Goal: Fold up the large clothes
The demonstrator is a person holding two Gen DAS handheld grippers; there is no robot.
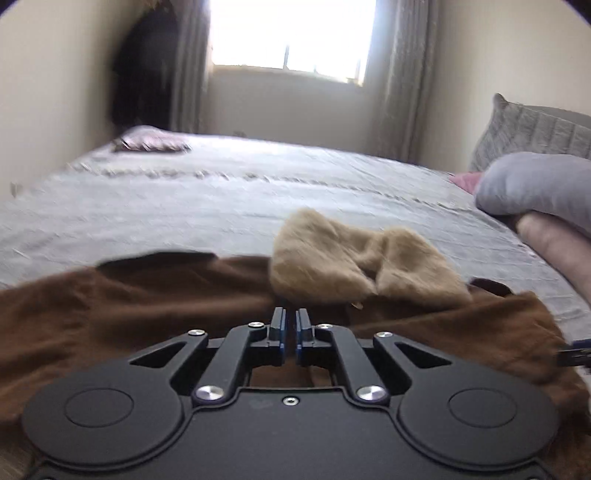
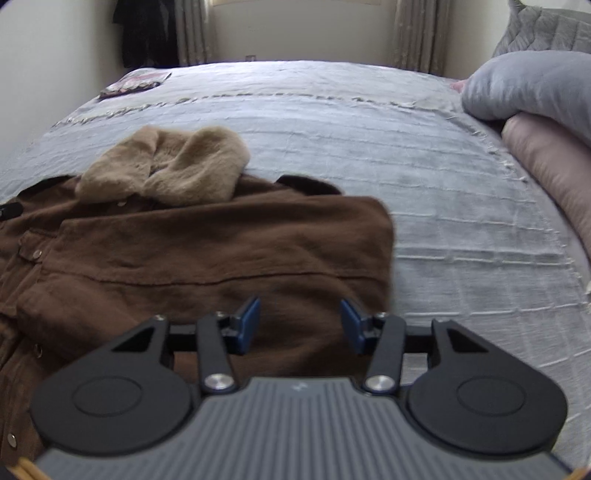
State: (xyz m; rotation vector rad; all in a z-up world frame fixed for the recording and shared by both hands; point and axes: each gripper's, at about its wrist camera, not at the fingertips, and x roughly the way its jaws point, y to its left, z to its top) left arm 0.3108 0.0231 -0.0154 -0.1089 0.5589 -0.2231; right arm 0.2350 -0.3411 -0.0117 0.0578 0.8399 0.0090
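Right tool (image 2: 300, 325) over brown jacket (image 2: 207, 251)

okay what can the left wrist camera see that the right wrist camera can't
Only the left wrist view shows the bright window and the left gripper, its fingers nearly together. Only the right wrist view shows the jacket's snap buttons and the right gripper, fingers wide apart. Both show the brown jacket with its tan fur collar on the grey bedspread.
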